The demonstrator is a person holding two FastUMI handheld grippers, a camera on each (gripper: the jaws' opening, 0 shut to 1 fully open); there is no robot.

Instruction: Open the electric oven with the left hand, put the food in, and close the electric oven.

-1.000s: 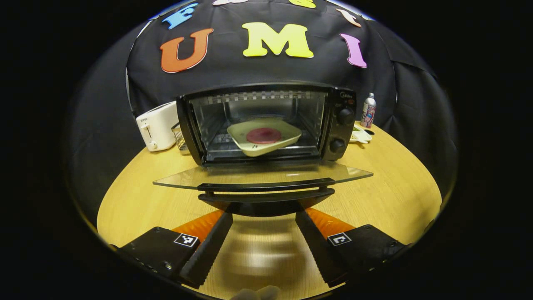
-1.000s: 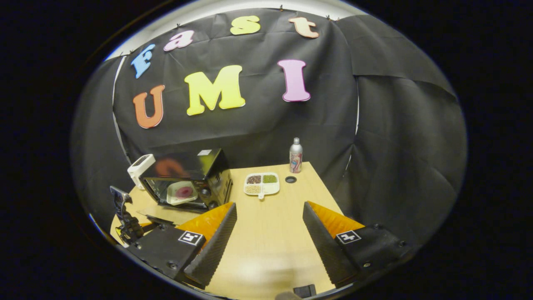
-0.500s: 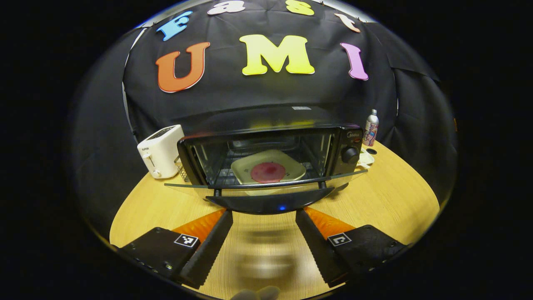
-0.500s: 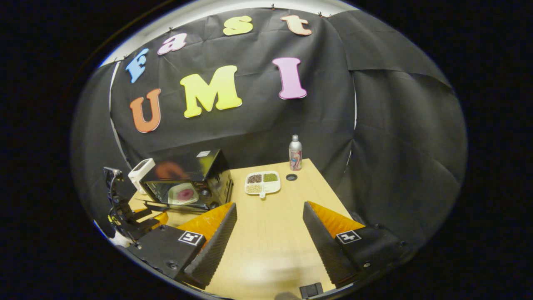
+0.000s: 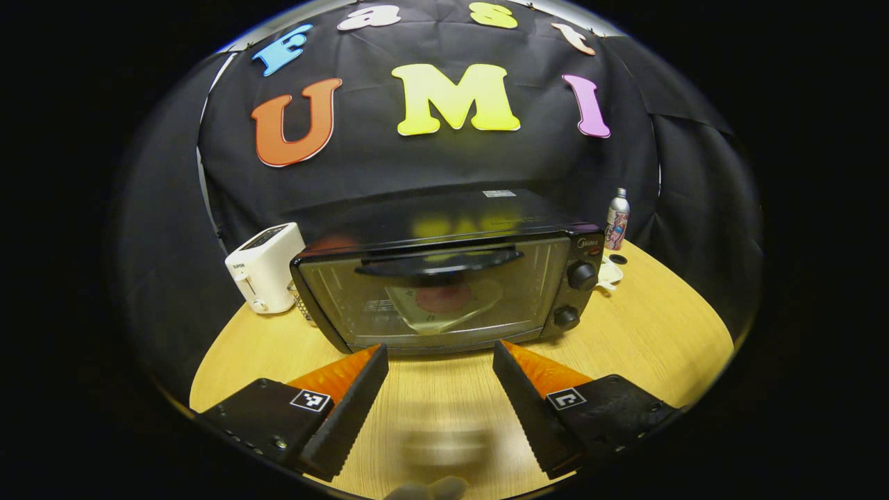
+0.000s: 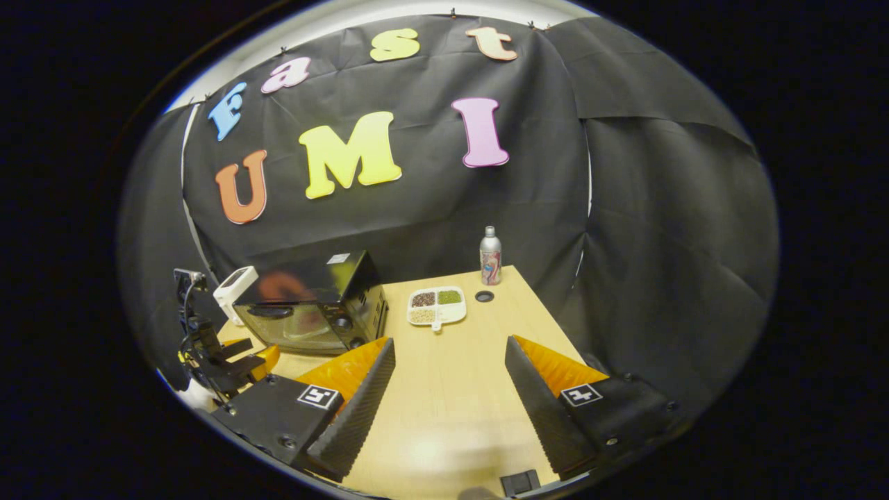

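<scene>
Door (image 5: 444,298) has swung up shut on the oven (image 5: 444,278), plate (image 5: 444,305) inside. Left gripper (image 5: 441,364) sits just before it, jaws apart, empty; right gripper (image 6: 448,357) likewise open. Check the latch, then back straight off.

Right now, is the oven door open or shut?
Shut: the oven door stands upright against the front, plate visible behind the glass.

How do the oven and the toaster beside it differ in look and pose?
The electric oven is black and wide, the toaster white and narrower. The oven has a glass door, shut, with a plate behind it; the toaster's slots face up. Both stand on the wooden table.
</scene>
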